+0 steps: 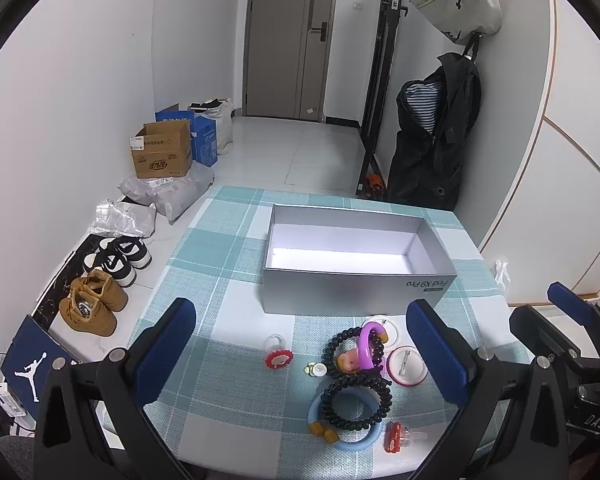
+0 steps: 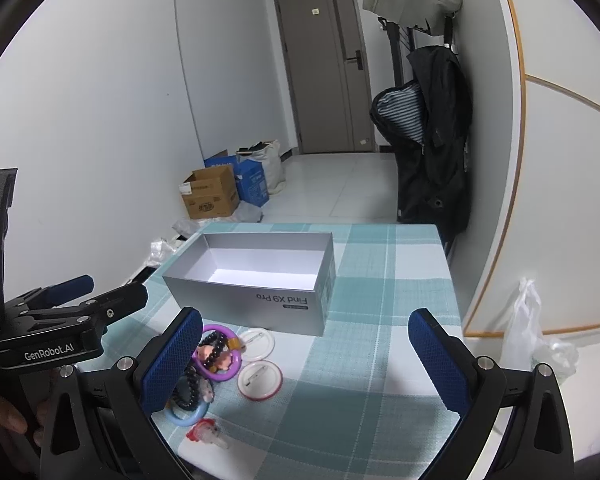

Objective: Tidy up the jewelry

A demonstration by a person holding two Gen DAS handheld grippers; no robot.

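An open, empty silver box marked "Find X9 Pro" stands on the checked tablecloth; it also shows in the right wrist view. In front of it lies a pile of jewelry: a purple ring, black coil bands, a blue ring, two round badges, a red ring toy and a red clip. My left gripper is open above the pile, holding nothing. My right gripper is open, with the pile by its left finger and a badge between the fingers.
The table ends at the far edge near a hanging black coat. Shoes, cardboard boxes and bags sit on the floor to the left. A plastic bag lies to the right by the wall.
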